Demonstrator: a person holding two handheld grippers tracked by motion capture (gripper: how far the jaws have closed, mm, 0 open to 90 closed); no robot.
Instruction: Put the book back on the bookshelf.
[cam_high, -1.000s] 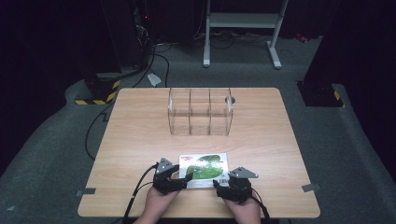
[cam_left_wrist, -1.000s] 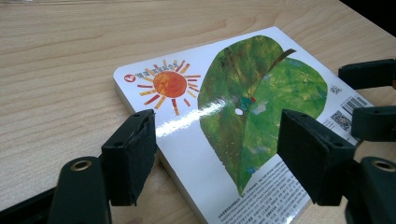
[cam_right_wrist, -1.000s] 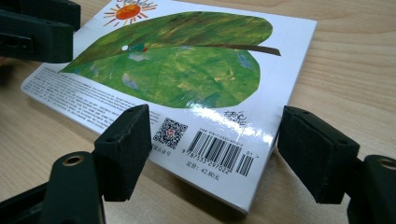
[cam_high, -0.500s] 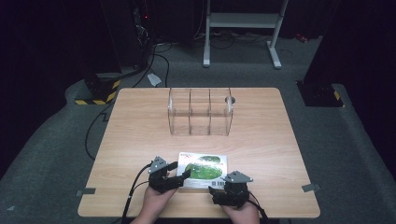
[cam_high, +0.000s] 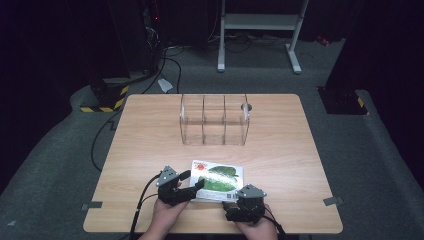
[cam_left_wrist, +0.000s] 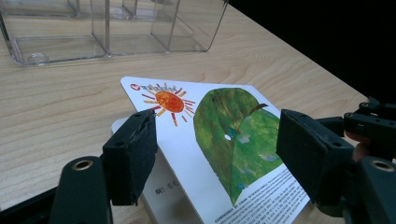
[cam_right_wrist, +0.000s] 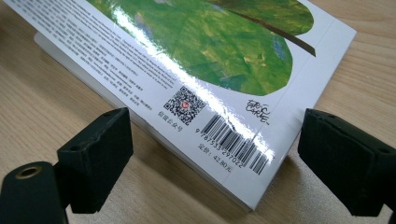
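Observation:
A picture book (cam_high: 218, 178) with a green leaf and an orange sun on its cover lies flat near the table's front edge. My left gripper (cam_high: 195, 181) is at the book's left near corner. In the left gripper view its jaws (cam_left_wrist: 219, 154) stand wide, with the book (cam_left_wrist: 233, 130) between them and the cover's edge a little off the pages beneath. My right gripper (cam_high: 244, 196) is at the near right corner. Its jaws (cam_right_wrist: 219, 158) have just been opening and now straddle the barcode corner of the book (cam_right_wrist: 210, 51), pads off it.
A clear plastic organiser (cam_high: 214, 119) with three compartments stands at the middle back of the wooden table (cam_high: 150, 140); it also shows as the organiser (cam_left_wrist: 107, 28) beyond the book. A person's hands hold both grippers at the front edge. Dark floor and cables surround the table.
The right gripper has edged slightly left along the book's near edge. The left gripper and the book have stayed where they were.

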